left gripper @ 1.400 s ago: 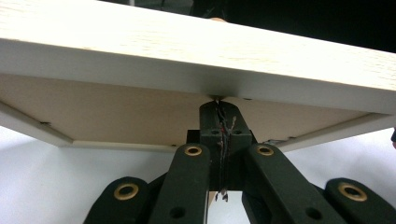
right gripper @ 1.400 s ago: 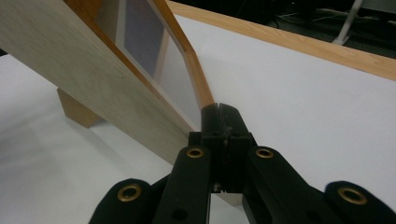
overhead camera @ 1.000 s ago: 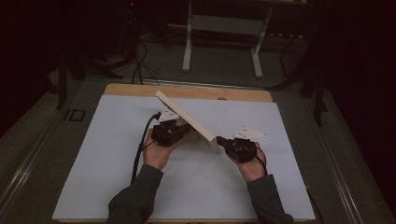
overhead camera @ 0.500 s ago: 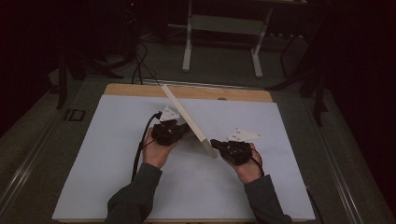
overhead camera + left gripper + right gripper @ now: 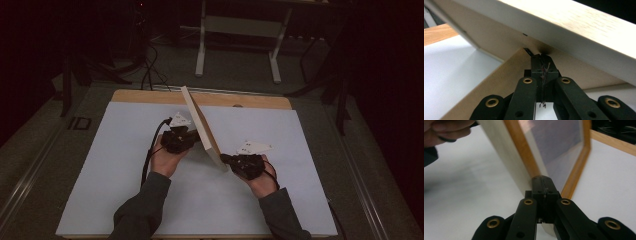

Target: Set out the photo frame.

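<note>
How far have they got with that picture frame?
Done so far: the wooden picture frame is off the white mat and tilted up on edge. In hand: the left tool is shut on the brown stand flap at the frame's back, and the right tool pinches the frame's near corner. Left to do, probably: swing the flap out and stand the frame on the mat.

Dim room, white-legged stand (image 5: 239,47) behind

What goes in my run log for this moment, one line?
object: picture frame tilted on edge | left gripper: shut at its back stand | right gripper: shut on lower corner | surface: white mat
</note>
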Motion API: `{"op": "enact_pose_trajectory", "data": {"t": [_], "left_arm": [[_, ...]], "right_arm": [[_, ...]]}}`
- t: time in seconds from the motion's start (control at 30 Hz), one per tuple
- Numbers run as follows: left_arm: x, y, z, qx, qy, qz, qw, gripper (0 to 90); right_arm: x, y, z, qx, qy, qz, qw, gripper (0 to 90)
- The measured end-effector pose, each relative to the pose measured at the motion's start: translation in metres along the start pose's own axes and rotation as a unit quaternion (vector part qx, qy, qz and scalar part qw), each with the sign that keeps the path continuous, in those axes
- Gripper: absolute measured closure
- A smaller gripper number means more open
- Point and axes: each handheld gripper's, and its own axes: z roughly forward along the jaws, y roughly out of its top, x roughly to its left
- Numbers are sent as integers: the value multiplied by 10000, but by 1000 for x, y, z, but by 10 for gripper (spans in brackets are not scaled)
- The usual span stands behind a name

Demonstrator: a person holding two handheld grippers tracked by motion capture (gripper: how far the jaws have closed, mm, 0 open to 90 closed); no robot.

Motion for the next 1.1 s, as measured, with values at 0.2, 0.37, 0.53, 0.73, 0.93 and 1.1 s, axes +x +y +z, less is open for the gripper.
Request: {"op": "enact_pose_trajectory", "data": {"t": [0.2,0.37,0.53,0.73,0.93,1.1], "left_arm": [[1,-1,0,44,-5,63,10000,900],[0,-1,2,55,23,95,9999,900],[2,-2,2,58,-18,42,10000,900],[3,-5,3,42,-118,3,9999,900],[8,-11,2,-22,-385,-61,9992,900],[10,-12,1,-19,-422,-95,9991,900]], "right_arm": [[3,1,3,15,42,-46,10000,900],[6,2,5,22,57,-41,10000,900],[9,3,8,42,114,-89,9999,900],[12,4,10,53,142,-112,9998,900],[13,5,12,74,189,-127,9997,900],[14,7,15,120,216,-167,9996,900]]}}
